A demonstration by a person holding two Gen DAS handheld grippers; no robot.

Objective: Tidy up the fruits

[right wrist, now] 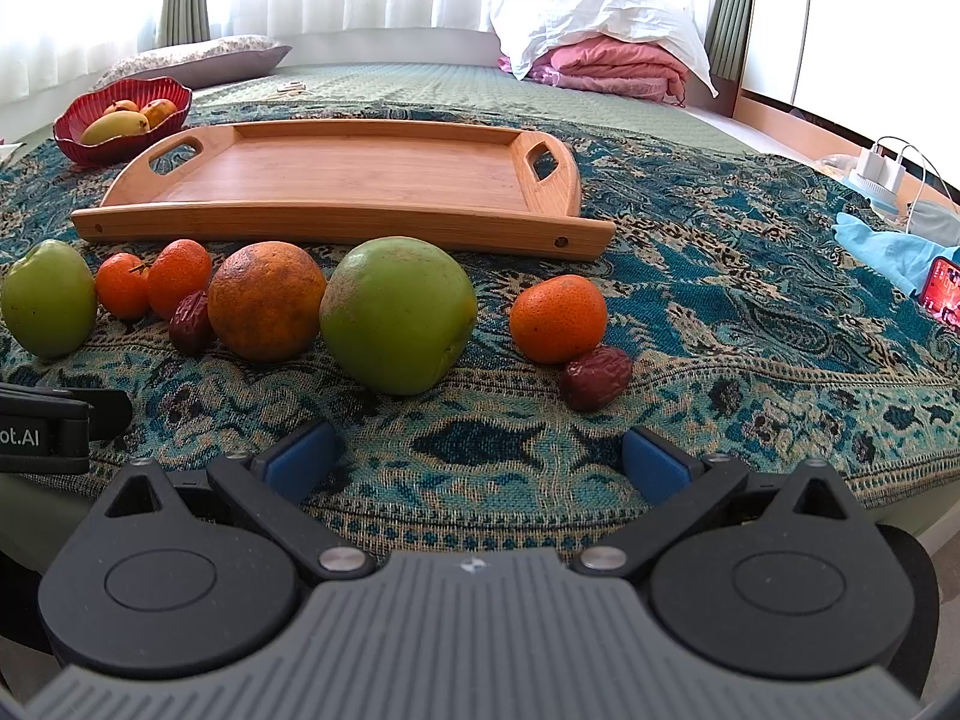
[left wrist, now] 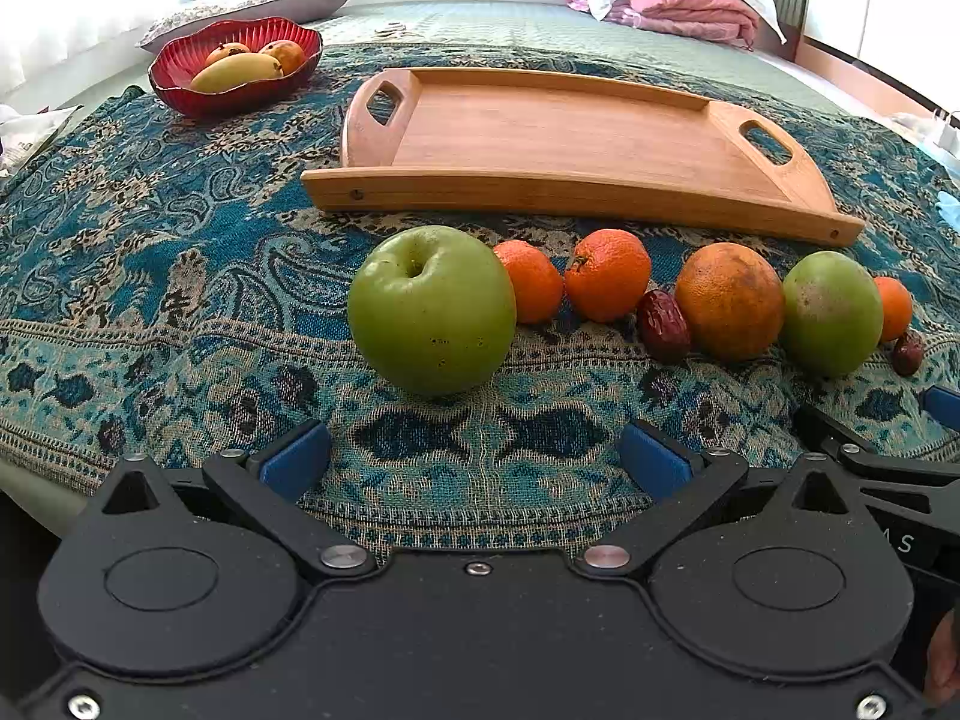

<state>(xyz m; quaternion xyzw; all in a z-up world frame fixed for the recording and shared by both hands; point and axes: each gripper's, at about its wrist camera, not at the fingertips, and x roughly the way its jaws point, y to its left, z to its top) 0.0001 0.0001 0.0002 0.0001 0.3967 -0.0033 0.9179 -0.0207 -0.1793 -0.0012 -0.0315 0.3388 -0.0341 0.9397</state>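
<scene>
A row of fruit lies on the patterned cloth in front of an empty wooden tray point(left wrist: 558, 138) point(right wrist: 360, 174). From the left: a green apple point(left wrist: 432, 309) point(right wrist: 48, 297), two mandarins point(left wrist: 607, 275) point(right wrist: 179, 277), a red date point(left wrist: 663, 325) point(right wrist: 191, 323), a big orange point(left wrist: 729, 300) point(right wrist: 267, 300), a second green apple point(left wrist: 831, 312) point(right wrist: 397, 315), a third mandarin point(right wrist: 558, 318) and a date point(right wrist: 596, 377). My left gripper point(left wrist: 477, 459) is open, just short of the left apple. My right gripper point(right wrist: 477, 459) is open, just short of the second apple.
A red bowl point(left wrist: 180, 87) point(right wrist: 66, 138) with a mango and other fruit stands at the far left behind the tray. Pillows and a pink blanket point(right wrist: 606, 69) lie at the back. A phone point(right wrist: 942, 294) and chargers sit at the right edge.
</scene>
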